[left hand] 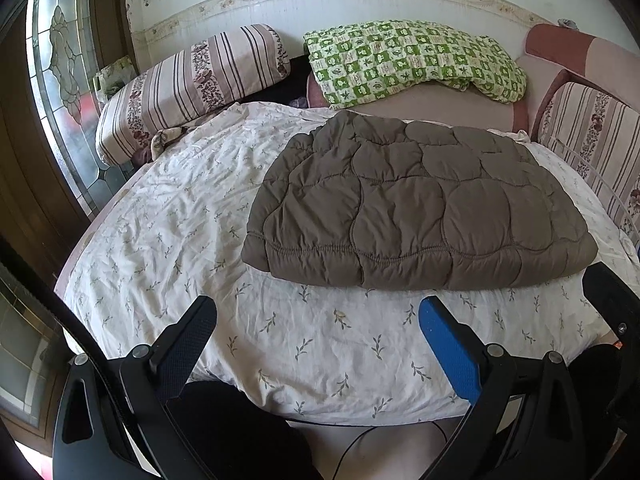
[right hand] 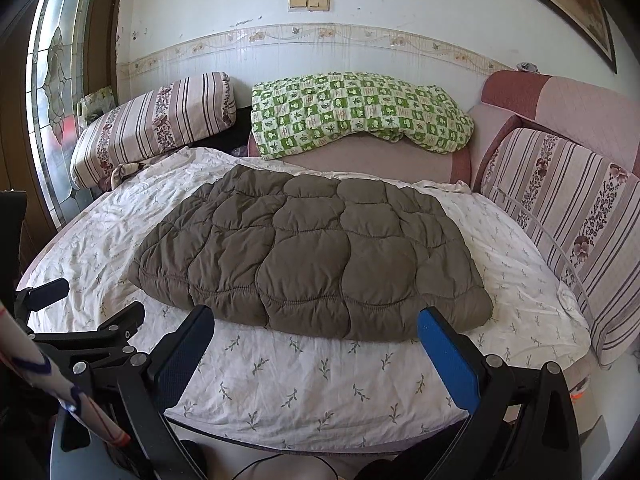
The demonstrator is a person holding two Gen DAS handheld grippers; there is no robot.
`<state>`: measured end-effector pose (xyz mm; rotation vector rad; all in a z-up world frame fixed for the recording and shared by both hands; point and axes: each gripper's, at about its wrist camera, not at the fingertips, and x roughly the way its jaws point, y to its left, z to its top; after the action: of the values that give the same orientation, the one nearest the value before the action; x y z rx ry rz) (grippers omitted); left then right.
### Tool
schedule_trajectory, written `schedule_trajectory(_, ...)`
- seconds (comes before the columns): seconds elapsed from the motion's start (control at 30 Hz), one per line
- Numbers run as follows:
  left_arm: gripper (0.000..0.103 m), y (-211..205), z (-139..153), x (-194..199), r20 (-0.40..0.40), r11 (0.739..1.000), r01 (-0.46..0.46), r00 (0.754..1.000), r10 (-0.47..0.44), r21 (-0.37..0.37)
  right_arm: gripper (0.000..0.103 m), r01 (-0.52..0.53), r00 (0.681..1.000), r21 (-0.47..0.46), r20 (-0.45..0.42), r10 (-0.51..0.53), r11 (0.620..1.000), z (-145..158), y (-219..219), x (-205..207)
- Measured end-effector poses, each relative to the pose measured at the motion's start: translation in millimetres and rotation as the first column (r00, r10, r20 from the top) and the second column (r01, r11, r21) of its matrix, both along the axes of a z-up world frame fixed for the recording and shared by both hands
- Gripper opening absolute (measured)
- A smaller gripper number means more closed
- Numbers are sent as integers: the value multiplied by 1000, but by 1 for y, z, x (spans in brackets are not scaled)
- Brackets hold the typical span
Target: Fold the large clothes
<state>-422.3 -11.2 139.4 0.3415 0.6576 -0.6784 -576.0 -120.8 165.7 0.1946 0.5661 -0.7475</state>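
Grippers at rest before the next fold. Left gripper (left hand: 318, 320) hovers above the near edge of the bed, jaws spread wide and empty; right gripper (right hand: 316, 326) does likewise, also wide and holding nothing, its fingertips just short of the garment's near hem. Brown quilted jacket (left hand: 416, 208) lies on the white leaf-print sheet (left hand: 168, 216), right of centre, already gathered into a compact, roughly rectangular bundle with its elasticated hem facing near. Beyond it, at the far wall, lie a striped bolster (left hand: 192, 84) and a green checked blanket (left hand: 408, 60).

Judgement: if a further fold is intended, each gripper should close on one near corner, pinching all padded layers together, then carry them evenly toward the far edge. Puffy filling resists creasing; a shallow grip would likely slip or lift only the top layer.
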Motion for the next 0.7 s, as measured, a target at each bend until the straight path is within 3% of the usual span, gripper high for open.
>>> schedule_trajectory(0.7, 101, 1, -2, 1, -3, 1000, 4, 1000, -4, 5, 103, 2, 1000, 3, -6, -2, 1000, -4, 0, 1)
